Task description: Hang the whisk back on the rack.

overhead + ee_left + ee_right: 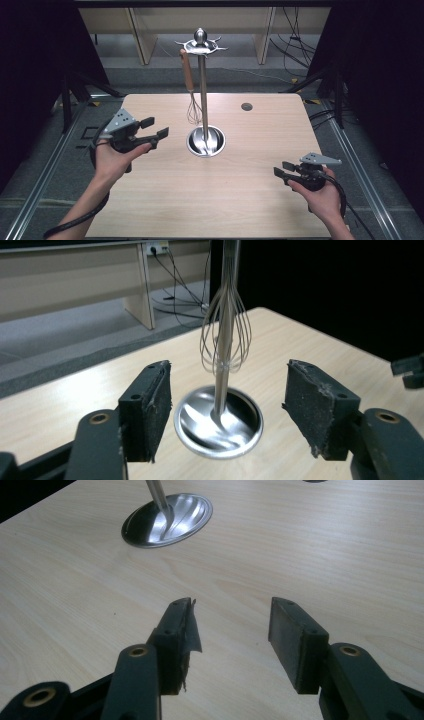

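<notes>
Two grippers are spread empty, and the left gripper [150, 131], nearer than the right gripper [286, 173], faces the whisk [191, 95] hanging upright, handle up, from the utensil stand [203, 90] at the table's [150, 210] far centre.

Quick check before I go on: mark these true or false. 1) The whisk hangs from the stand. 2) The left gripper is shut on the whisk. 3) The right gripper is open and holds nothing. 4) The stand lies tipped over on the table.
1) The whisk hangs from the stand: true.
2) False: the left gripper is open, its jaws apart and short of the whisk.
3) The right gripper is open and holds nothing: true.
4) False: the stand is upright on its round base on the table.
</notes>
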